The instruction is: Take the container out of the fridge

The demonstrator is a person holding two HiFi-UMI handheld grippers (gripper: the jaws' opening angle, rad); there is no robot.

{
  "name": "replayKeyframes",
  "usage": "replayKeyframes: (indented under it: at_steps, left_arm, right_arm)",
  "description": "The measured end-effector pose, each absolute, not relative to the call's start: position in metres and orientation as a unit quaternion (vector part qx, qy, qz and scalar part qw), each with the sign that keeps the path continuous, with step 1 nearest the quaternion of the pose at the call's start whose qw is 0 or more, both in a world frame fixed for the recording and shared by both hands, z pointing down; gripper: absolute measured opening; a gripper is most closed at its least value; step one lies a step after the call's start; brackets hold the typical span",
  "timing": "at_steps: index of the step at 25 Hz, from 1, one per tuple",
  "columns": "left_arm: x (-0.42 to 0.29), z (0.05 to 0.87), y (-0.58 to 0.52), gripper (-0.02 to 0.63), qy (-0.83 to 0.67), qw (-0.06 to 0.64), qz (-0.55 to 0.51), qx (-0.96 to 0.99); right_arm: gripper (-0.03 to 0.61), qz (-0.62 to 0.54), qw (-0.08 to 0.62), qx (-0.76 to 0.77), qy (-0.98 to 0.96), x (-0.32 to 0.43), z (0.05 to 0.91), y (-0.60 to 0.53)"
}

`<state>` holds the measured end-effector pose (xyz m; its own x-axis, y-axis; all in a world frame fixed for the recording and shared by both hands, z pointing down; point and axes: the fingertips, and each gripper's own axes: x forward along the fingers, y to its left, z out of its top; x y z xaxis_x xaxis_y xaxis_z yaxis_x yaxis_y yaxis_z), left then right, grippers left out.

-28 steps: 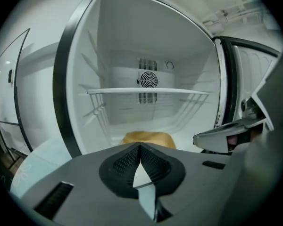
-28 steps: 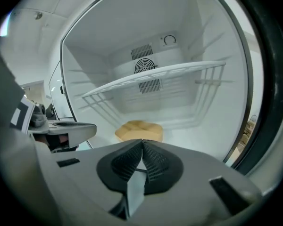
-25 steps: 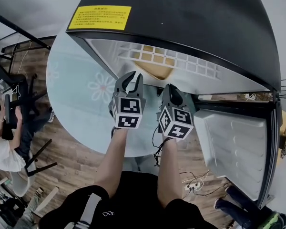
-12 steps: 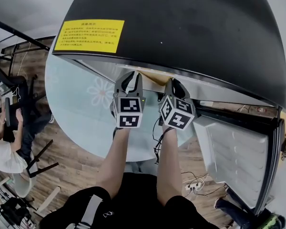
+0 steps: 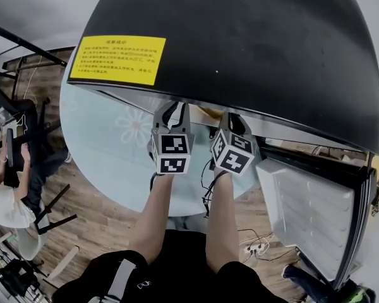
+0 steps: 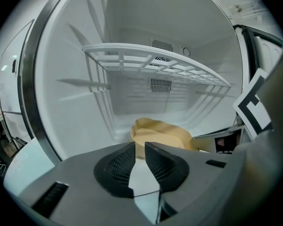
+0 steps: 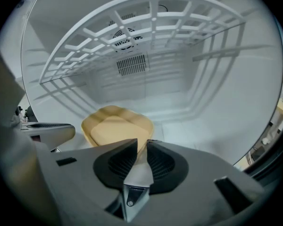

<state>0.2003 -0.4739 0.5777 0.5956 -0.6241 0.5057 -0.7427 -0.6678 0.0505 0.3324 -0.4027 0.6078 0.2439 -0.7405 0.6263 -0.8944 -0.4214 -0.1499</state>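
place: I'm in a workroom or office, I think | signs: small black fridge (image 5: 240,43) at a round flower-print table (image 5: 95,131) | floor (image 5: 95,223): wood planks, loose cables (image 5: 260,237), power strip (image 5: 251,249) | nearby: seated person (image 5: 3,201)

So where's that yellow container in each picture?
Head view: only a yellow sliver of the container shows, under the black top of the fridge.
Left gripper view: lower middle, on the fridge floor.
Right gripper view: left of middle.
Shared landmark: the white shelf above it, in both gripper views.
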Motion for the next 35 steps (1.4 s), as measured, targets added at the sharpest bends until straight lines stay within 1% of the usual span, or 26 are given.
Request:
replayKeyframes:
  at_steps: [8,10,14,20,23,29,33,35]
  left_arm:
    - [0.201,0.575,-0.462,0.067,-0.383,0.134,0.222,0.887]
    - [0.2,0.574,-0.459,0.067,-0.383,0.136,0.219,0.887]
    - [0.198,0.574,-0.452,0.067,-0.383,0.138,0.219,0.887]
    - [0.192,0.581,-0.433,0.067,-0.372,0.161,0.22,0.887]
    - [0.191,0.581,-0.419,0.067,-0.36,0.173,0.213,0.891]
    - [0.19,0.569,-0.395,0.069,-0.344,0.194,0.177,0.901]
    - [0.184,0.556,-0.388,0.114,-0.349,0.216,0.146,0.9]
    - [0.183,0.548,-0.381,0.124,-0.345,0.22,0.133,0.903]
  right_arm:
    - [0.068,0.351,0.108,0.773,-0.518,0.333,0.621,-0.391]
    - [0.083,0.364,0.097,0.765,-0.522,0.328,0.626,-0.39]
    - [0.07,0.377,0.08,0.752,-0.535,0.318,0.631,-0.388]
    - [0.024,0.348,0.032,0.773,-0.529,0.328,0.604,-0.375]
    - [0.02,0.326,0.012,0.783,-0.529,0.336,0.585,-0.369]
    - [0.019,0.294,0.004,0.793,-0.533,0.338,0.566,-0.351]
    - [0.02,0.272,0.0,0.793,-0.544,0.333,0.554,-0.336]
    - [0.02,0.258,-0.004,0.796,-0.547,0.334,0.547,-0.328]
